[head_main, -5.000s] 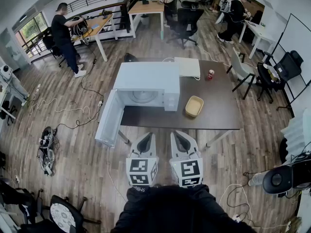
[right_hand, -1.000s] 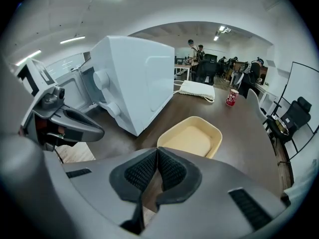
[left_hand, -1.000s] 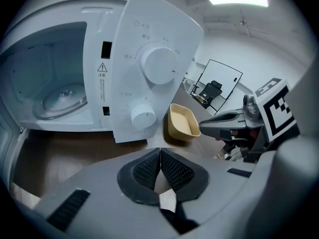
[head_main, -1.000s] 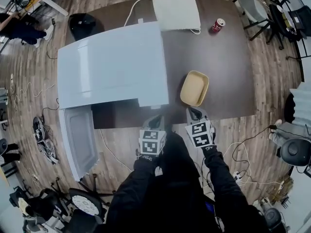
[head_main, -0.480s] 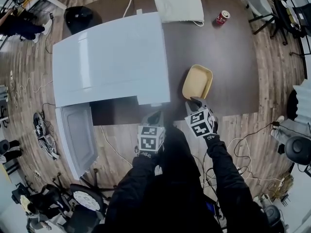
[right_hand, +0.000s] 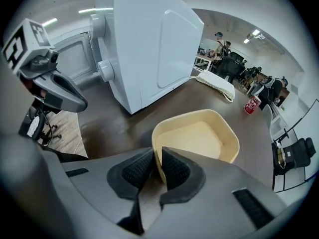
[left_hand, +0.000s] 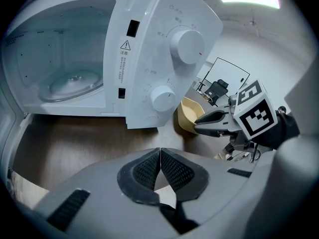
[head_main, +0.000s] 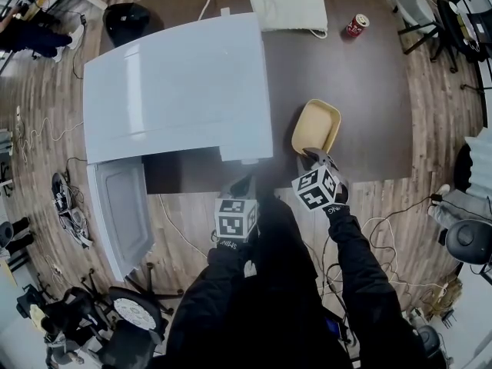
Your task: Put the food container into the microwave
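The shallow yellow food container (head_main: 316,127) rests on the dark table (head_main: 361,91), right of the white microwave (head_main: 177,87). My right gripper (head_main: 314,156) is at its near edge, shut on the container (right_hand: 199,136) with the rim wall between the pads. My left gripper (head_main: 244,184) hovers at the table's front edge below the microwave's control panel, shut with nothing in it (left_hand: 160,168). The microwave door (head_main: 119,214) hangs wide open to the left. In the left gripper view the cavity (left_hand: 60,63) with its glass turntable shows, with the container (left_hand: 187,114) and right gripper (left_hand: 199,121) beyond.
A red can (head_main: 356,25) and a white cushion-like pad (head_main: 284,2) lie at the table's far side. Office chairs stand at the right (head_main: 461,21). Cables and a black object (head_main: 127,18) lie on the wooden floor.
My right gripper has moved forward to the container's near rim and now grips it. The left gripper has stayed near the table's front edge.
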### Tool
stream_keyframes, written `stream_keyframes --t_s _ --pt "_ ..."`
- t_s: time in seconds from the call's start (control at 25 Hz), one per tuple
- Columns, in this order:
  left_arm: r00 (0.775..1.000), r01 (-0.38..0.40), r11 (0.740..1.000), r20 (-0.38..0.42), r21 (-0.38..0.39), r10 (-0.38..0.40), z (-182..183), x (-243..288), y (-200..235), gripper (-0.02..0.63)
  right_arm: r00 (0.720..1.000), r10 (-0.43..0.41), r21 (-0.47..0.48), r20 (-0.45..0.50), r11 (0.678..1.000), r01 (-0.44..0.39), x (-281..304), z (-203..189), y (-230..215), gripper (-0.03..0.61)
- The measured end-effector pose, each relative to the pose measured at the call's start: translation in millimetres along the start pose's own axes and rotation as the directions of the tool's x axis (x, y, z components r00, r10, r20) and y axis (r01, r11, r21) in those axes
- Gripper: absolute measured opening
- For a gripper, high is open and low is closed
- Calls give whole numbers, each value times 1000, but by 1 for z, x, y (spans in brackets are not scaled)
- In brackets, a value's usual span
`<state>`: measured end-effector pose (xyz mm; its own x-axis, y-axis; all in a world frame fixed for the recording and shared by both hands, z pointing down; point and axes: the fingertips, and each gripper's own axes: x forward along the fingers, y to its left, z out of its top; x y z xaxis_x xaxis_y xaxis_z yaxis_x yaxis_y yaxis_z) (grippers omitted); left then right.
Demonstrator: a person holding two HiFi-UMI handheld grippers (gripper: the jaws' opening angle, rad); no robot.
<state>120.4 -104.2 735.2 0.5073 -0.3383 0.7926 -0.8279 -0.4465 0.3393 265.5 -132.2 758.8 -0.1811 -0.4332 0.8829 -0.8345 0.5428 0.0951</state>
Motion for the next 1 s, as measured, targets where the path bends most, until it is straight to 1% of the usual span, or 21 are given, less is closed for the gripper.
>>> stream_keyframes --t_s 0.12,0.36,0.48,0.76,1.0 --pt "1000 -4 1000 4 0 4 2 -3 -1 34 1000 -21 -25 6 999 21 -4 1 -3 41" --pt "1000 -1 1000 22 -2 1 -3 -16 4 34 998 -62 -44 13 997 62 -17 7 4 37" --pt "999 13 1000 32 1 -13 -6 -24 5 34 996 -85 -43 18 995 85 -29 10 12 37" --pt "996 41 999 75 10 -41 -25 -53 9 34 988 -152 -61 31 986 154 -60 15 50 35" --pt "992 40 999 120 -5 -39 -49 -96 30 34 983 -175 -94 53 979 179 -87 27 107 35"
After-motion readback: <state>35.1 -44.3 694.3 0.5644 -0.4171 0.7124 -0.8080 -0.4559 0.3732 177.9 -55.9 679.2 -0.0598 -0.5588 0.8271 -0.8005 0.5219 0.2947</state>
